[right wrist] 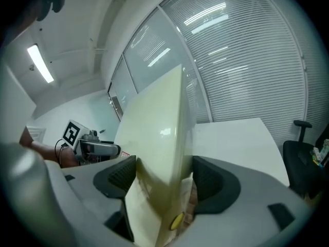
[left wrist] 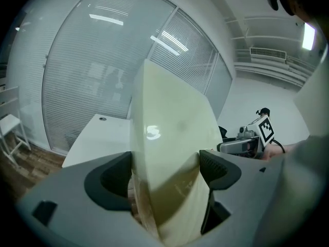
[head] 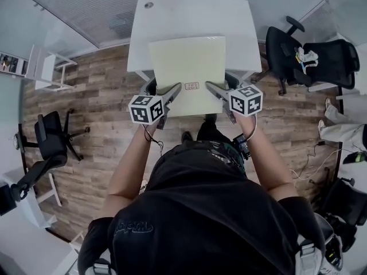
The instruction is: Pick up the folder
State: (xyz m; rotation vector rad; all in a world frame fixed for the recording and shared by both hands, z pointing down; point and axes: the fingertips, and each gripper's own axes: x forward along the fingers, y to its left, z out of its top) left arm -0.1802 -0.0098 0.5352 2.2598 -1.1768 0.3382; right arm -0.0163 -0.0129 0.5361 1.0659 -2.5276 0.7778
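A pale yellow folder (head: 189, 73) is held up flat above the white table (head: 166, 16), gripped at its two near corners. My left gripper (head: 172, 91) is shut on the folder's near left corner, and the folder (left wrist: 172, 153) fills the gap between its jaws. On the near right corner my right gripper (head: 213, 88) is shut as well, the folder (right wrist: 159, 158) pinched between its pads. A small red-printed label (head: 192, 86) shows near the folder's front edge.
The white table stands against glass walls with blinds (head: 103, 7). A black office chair (head: 312, 59) is at the right, another black chair (head: 49, 133) at the left, and a white shelf unit (head: 46, 67) beyond it. The floor is wood plank (head: 103, 130).
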